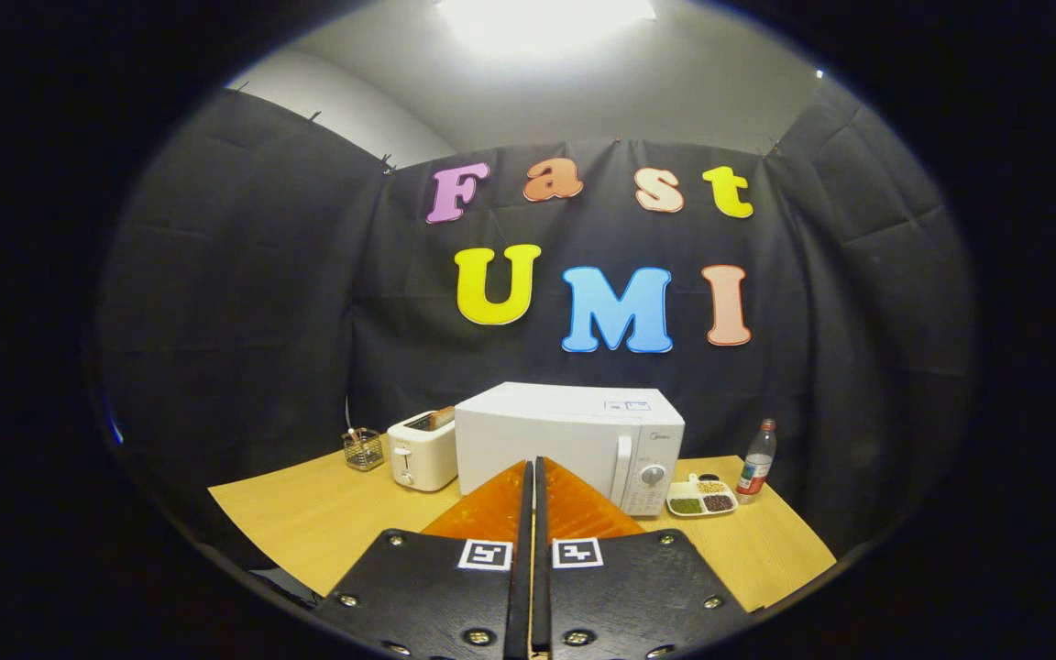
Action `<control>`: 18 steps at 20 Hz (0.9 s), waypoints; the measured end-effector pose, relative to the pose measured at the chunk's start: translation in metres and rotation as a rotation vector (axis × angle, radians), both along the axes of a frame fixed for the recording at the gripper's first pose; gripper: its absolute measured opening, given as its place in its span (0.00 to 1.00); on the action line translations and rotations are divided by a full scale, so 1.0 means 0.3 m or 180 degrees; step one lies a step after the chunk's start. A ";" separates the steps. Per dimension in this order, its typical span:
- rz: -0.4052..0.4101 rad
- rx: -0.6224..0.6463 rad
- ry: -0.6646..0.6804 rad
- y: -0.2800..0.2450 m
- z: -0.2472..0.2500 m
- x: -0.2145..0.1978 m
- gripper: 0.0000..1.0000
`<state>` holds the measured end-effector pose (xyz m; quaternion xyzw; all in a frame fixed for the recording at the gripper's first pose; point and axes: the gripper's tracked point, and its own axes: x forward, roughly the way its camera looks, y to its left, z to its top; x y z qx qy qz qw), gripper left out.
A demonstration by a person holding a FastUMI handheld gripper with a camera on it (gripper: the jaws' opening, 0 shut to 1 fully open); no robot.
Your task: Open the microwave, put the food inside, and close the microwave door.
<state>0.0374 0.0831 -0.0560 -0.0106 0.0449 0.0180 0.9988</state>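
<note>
A white microwave (574, 438) stands upright toward the far side of the wooden table, its door shut, with a vertical handle and a round dial on its right-hand control panel. Just to its right, on the table, lies a small white divided plate of food (701, 498) holding green, dark red and yellowish portions in separate compartments.

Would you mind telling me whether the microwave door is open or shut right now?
Shut: the microwave door sits flush with its front, beyond the gripper, whose fingers are closed together on nothing.
</note>
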 end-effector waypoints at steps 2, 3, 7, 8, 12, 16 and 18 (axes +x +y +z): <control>-0.0085 -0.0063 -0.0034 -0.051 0.008 -0.063 0.02; -0.0128 -0.0092 -0.0054 -0.076 0.017 -0.092 0.02; -0.0253 -0.0026 -0.0195 -0.156 0.089 -0.170 0.02; -0.0287 -0.0004 -0.0218 -0.176 0.108 -0.177 0.02; -0.0435 -0.0125 -0.0165 -0.236 0.107 -0.218 0.02; -0.0398 -0.0136 -0.0300 -0.218 0.147 -0.253 0.02; -0.0390 -0.0126 -0.0293 -0.218 0.137 -0.244 0.02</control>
